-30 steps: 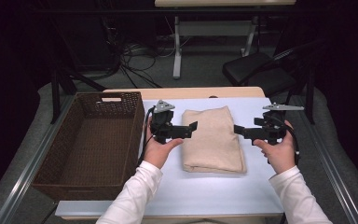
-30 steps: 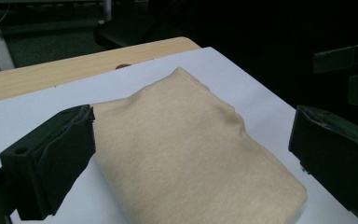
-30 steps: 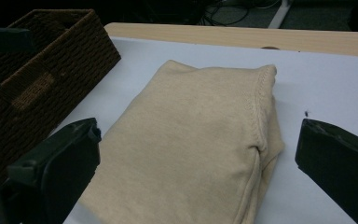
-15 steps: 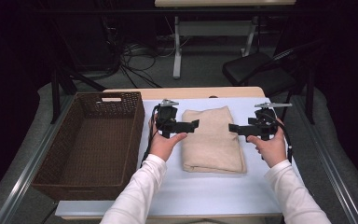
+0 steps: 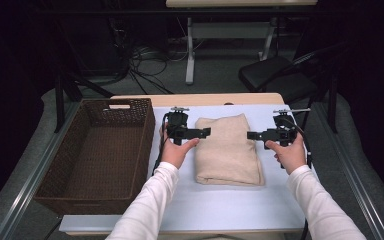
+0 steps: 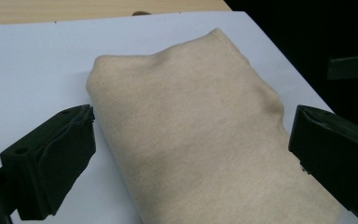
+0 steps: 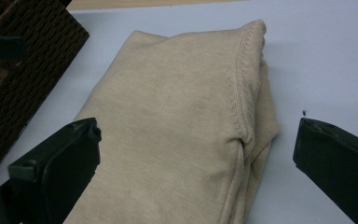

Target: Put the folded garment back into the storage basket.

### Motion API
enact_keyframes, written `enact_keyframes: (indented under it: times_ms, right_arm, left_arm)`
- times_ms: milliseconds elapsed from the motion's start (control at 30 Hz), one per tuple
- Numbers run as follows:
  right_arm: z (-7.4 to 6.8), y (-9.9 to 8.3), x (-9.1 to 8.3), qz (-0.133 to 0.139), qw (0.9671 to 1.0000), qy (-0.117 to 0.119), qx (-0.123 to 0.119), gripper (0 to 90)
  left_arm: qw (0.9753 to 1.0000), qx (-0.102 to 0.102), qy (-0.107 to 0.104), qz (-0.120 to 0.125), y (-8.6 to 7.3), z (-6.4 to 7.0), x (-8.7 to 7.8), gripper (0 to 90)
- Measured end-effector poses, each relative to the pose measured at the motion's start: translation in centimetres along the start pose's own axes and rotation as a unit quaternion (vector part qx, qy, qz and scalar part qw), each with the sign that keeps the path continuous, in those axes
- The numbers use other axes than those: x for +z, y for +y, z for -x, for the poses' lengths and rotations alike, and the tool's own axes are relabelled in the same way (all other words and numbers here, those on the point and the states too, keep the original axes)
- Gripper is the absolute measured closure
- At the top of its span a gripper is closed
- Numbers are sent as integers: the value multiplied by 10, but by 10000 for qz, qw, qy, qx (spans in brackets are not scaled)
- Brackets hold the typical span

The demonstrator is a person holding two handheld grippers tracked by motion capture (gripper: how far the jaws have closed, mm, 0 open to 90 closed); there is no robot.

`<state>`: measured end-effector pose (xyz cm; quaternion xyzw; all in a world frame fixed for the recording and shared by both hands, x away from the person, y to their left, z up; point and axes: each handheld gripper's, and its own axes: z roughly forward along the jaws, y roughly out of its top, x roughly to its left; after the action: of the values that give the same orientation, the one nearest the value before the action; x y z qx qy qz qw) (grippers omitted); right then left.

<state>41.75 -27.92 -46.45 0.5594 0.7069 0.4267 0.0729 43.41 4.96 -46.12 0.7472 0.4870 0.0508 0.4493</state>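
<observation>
A folded beige knit cloth (image 5: 227, 150) lies in the middle of the white table top (image 5: 220, 205). My left gripper (image 5: 207, 132) hovers at the cloth's left edge, pointing right, jaws wide open. My right gripper (image 5: 250, 135) faces it from the cloth's right edge, pointing left, also open. Seen from the left gripper view, the cloth (image 6: 205, 140) fills the gap between the spread black jaws of that gripper (image 6: 191, 163). In the right gripper view the cloth (image 7: 177, 135) shows a stitched hem between the open jaws of that gripper (image 7: 196, 168). Neither gripper holds anything.
A dark brown wicker basket (image 5: 50, 190) stands empty at the table's left, close to the left hand; its corner (image 7: 23, 60) appears in the right gripper view. A wooden strip (image 5: 195, 99) edges the table's far side. A dark chair (image 5: 275, 75) and cables lie beyond.
The right gripper has moved left toward the cloth's right edge. The left gripper has shifted slightly forward over the cloth's left edge. Both jaws stay open.
</observation>
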Motion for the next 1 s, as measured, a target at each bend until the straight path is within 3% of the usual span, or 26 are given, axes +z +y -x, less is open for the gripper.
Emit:
enact_keyframes:
  times_ms: [367, 767, 1000]
  right_arm:
    - [11, -10, 16, -64, 9998, -27, 190, 1]
    - [25, -34, 38, 15, 9986, 89, 513, 5]
    - [31, -39, 46, 35, 9986, 47, 534, 9]
  left_arm:
    - [9987, -155, 116, -462, -10, -4, 34, 7]
    - [9977, -304, 178, -582, -27, -14, 59, 7]
    - [9978, -305, 157, -576, -32, -15, 66, 7]
